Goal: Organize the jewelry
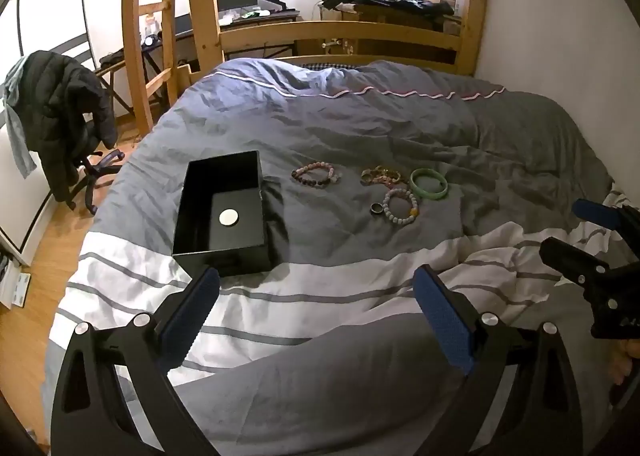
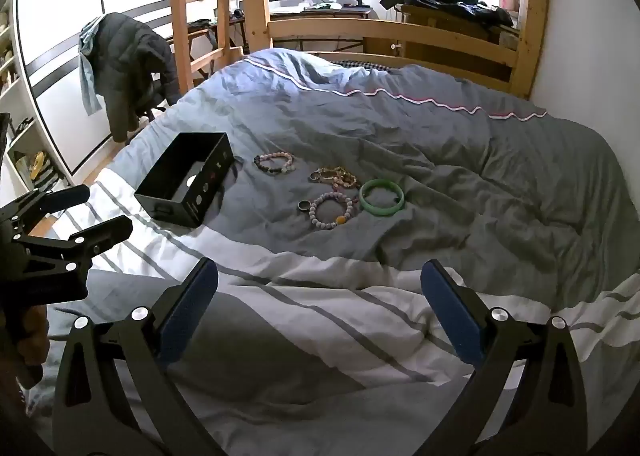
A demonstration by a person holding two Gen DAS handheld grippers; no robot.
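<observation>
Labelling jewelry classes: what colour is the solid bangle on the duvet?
Pale jade green bangle; clearest in the right wrist view.

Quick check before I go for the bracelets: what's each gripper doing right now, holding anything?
Left gripper: open wide, holding nothing, above the striped duvet.
Right gripper: open wide, holding nothing, also above the duvet.

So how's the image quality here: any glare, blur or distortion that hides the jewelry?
Left wrist view: strong fisheye bending of the bed frame, windows blown out, but the green bangle and black box stay sharp. Right wrist view: same curvature and bright windows, dark vignette in the corners, beaded bracelets clear.
</observation>
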